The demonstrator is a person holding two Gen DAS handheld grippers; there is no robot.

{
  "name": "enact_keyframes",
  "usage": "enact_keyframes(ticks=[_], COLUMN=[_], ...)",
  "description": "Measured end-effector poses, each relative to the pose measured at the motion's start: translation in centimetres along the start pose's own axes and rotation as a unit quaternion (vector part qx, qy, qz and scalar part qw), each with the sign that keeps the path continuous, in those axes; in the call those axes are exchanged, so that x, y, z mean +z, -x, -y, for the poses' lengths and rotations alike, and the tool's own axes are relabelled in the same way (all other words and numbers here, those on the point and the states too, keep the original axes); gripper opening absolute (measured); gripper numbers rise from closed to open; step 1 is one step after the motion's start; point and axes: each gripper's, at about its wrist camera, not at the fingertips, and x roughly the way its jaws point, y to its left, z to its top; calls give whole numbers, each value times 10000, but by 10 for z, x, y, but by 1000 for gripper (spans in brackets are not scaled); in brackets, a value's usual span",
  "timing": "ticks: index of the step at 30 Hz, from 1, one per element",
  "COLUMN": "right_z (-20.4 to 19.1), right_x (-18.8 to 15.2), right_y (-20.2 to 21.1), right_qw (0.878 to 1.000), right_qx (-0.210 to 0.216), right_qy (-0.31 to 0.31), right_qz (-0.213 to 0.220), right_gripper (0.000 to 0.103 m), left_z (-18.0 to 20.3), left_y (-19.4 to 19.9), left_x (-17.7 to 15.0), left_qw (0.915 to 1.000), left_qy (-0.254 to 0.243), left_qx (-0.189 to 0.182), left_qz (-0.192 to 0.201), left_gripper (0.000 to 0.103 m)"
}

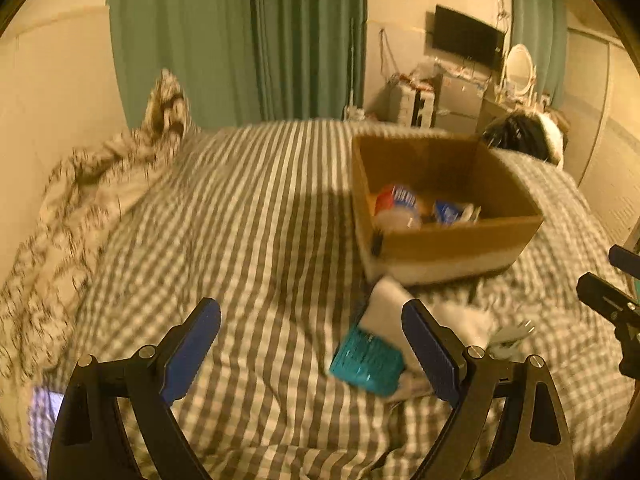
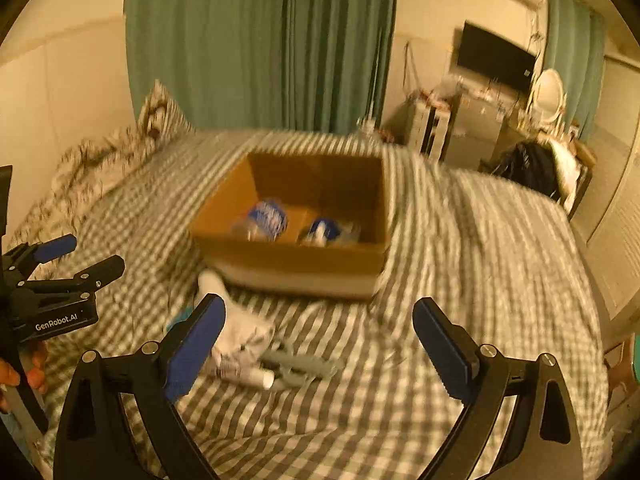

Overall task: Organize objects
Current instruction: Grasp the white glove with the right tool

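A brown cardboard box (image 1: 448,244) (image 2: 292,260) stands on the striped bed and holds a red-and-blue labelled container (image 1: 396,204) and a blue packet (image 1: 452,212). In front of it lie a teal object (image 1: 366,358), a white crumpled packet (image 2: 240,340) (image 1: 390,304) and a grey tool (image 2: 300,366). My left gripper (image 1: 310,348) is open and empty above the bed, its right finger beside the teal object. My right gripper (image 2: 320,350) is open and empty above the white packet and grey tool. The left gripper also shows at the left edge of the right wrist view (image 2: 80,260).
A rumpled patterned blanket (image 1: 80,208) lies on the bed's left side against the wall. Green curtains (image 1: 240,40) hang behind the bed. A cluttered dresser with a mirror (image 1: 518,68) and a wall screen (image 1: 466,36) stand at the back right. A dark bundle (image 1: 520,136) sits beyond the box.
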Motion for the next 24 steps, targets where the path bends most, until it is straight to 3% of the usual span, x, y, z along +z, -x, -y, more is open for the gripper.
enact_keyframes(ticks=[10, 14, 18, 22, 24], right_z=[-40, -56, -64, -57, -49], right_x=[-24, -21, -22, -22, -20], right_y=[-68, -96, -118, -120, -109], right_qw=[9951, 9902, 9864, 9865, 9890], right_qx=[420, 800, 850, 840, 872], right_qy=[457, 527, 600, 490, 344], right_qz=[-770, -1021, -1277, -1316, -1142], right_gripper=[95, 95, 95, 60, 57], left_z=[-9, -15, -22, -19, -13], left_y=[-57, -68, -77, -84, -85], left_x=[-38, -44, -46, -47, -47], left_qw=[9961, 9934, 9912, 9898, 9902], left_qy=[152, 300, 477, 445, 350], left_qx=[227, 386, 321, 276, 188], left_qz=[-841, -1041, -1196, -1325, -1337], left_gripper=[94, 94, 94, 94, 94])
